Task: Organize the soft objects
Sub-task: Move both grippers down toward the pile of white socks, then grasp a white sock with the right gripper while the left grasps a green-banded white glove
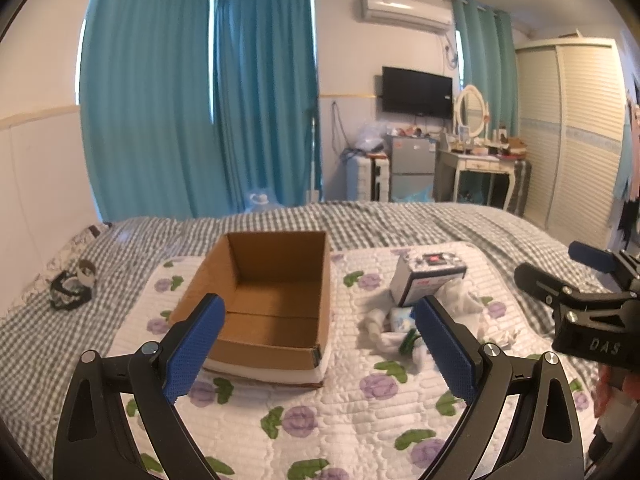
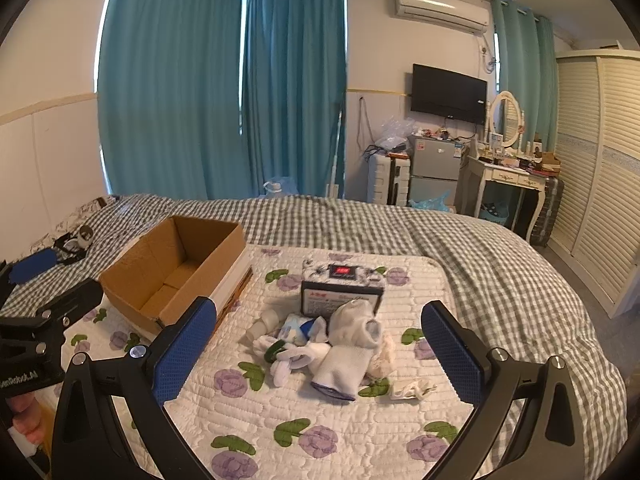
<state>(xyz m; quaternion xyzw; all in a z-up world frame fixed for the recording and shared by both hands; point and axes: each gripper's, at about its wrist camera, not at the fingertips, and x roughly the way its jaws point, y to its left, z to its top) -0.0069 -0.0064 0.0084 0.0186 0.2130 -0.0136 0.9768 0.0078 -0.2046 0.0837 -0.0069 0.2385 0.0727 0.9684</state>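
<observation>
An empty open cardboard box [image 1: 272, 304] sits on a floral quilted mat [image 1: 320, 420] on the bed; it also shows in the right wrist view [image 2: 172, 268]. A pile of white socks [image 2: 336, 344] lies on the mat [image 2: 320, 412] in front of a tissue pack [image 2: 344, 288]; in the left wrist view the socks [image 1: 400, 328] and pack [image 1: 428, 276] sit right of the box. My left gripper [image 1: 320, 344] is open and empty, above the mat before the box. My right gripper [image 2: 320, 348] is open and empty, hovering short of the sock pile.
The bed has a grey checked cover [image 2: 480, 240]. A small black-and-white object [image 1: 74, 284] lies at the bed's left. A wardrobe [image 2: 600, 168], dressing table [image 2: 512, 176] and small fridge [image 2: 436, 168] stand beyond the bed. Teal curtains [image 1: 200, 100] hang behind.
</observation>
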